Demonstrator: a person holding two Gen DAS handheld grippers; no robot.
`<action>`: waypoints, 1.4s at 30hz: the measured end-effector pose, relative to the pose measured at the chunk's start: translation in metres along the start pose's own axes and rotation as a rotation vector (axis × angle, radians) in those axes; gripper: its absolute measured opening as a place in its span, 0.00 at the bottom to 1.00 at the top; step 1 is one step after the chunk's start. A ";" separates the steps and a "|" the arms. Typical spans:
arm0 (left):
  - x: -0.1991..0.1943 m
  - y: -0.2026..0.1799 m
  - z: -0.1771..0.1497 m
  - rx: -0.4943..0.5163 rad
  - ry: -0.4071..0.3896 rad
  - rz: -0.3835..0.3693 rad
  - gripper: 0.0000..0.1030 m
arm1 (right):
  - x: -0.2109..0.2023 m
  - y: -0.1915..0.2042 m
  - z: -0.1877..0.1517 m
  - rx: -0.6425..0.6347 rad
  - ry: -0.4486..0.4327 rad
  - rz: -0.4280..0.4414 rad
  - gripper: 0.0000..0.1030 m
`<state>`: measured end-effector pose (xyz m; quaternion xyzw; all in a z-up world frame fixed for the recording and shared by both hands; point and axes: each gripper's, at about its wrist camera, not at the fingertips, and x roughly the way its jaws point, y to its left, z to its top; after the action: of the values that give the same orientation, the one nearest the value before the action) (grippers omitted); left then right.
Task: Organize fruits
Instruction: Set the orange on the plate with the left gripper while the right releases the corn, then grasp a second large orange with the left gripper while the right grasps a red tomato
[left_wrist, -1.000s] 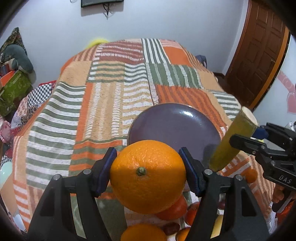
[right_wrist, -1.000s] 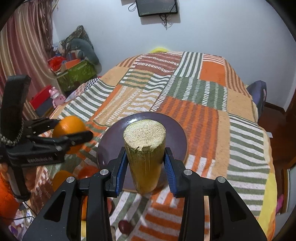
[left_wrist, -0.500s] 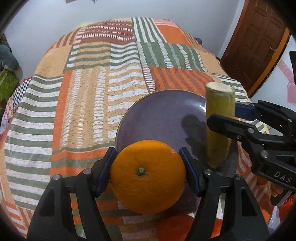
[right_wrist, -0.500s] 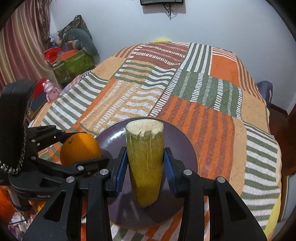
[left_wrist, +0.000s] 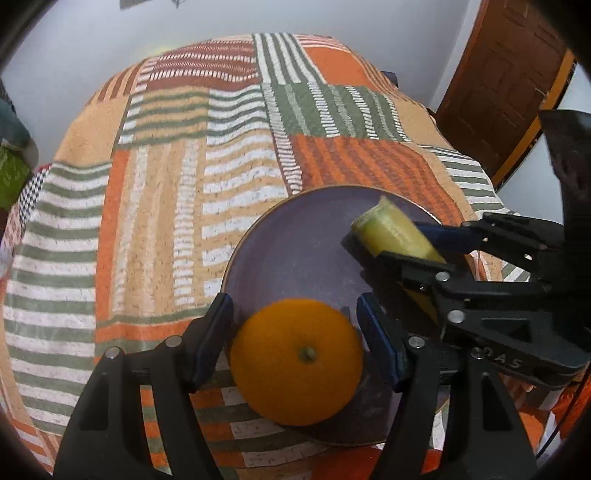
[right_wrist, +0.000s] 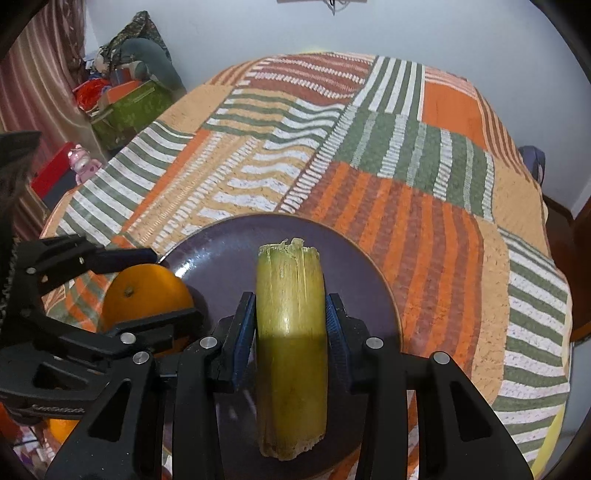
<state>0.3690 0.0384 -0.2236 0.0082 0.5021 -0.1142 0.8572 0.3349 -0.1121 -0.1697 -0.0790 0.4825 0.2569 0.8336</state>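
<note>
Two grippers are over the one plate (left_wrist: 295, 236), each with a single fruit piece between its fingers. In the left wrist view, our left gripper (left_wrist: 294, 338) has its jaws spread a little wider than the orange (left_wrist: 295, 362): a thin gap shows on each side between blue pad and peel, so we judge it let go, or very nearly. The orange sits directly between the fingers with its stem facing back at us, and it overlaps the near rim of the plate; we take it to be resting there, though the contact is hidden under the fruit.

In the right wrist view, our right gripper (right_wrist: 291, 339) has its blue pads against both sides of the sugarcane piece (right_wrist: 291, 332), which we read as clamped. The piece's long axis runs straight ahead along the fingers, frayed cut end pointing away from us and the other cut end toward us, below the jaws. Seen from the left gripper, it lies ahead and to the right, tilted low over the plate's right half; whether it touches the plate we cannot tell.

The coming move, we think, turns on that: the cane must be lowered lying flat on the plate, to the right of the orange, clear of the left gripper, which is close beside it.

Counted: one orange held, one sugarcane piece, one plate. Another orange fruit (right_wrist: 66, 428) peeks out below the left gripper. Outward, the striped patchwork bedspread (right_wrist: 406, 155) covers everything beyond.
</note>
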 end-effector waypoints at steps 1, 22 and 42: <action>0.000 0.000 0.001 -0.003 0.000 0.000 0.67 | 0.001 0.000 -0.001 -0.002 0.008 -0.002 0.34; -0.088 0.005 -0.027 -0.065 -0.153 0.055 0.68 | -0.071 0.018 -0.013 -0.015 -0.106 -0.039 0.35; -0.143 -0.007 -0.108 -0.093 -0.154 0.104 0.74 | -0.118 0.073 -0.082 -0.076 -0.155 0.028 0.46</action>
<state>0.2078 0.0725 -0.1531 -0.0143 0.4384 -0.0462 0.8975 0.1878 -0.1226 -0.1043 -0.0837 0.4074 0.2922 0.8612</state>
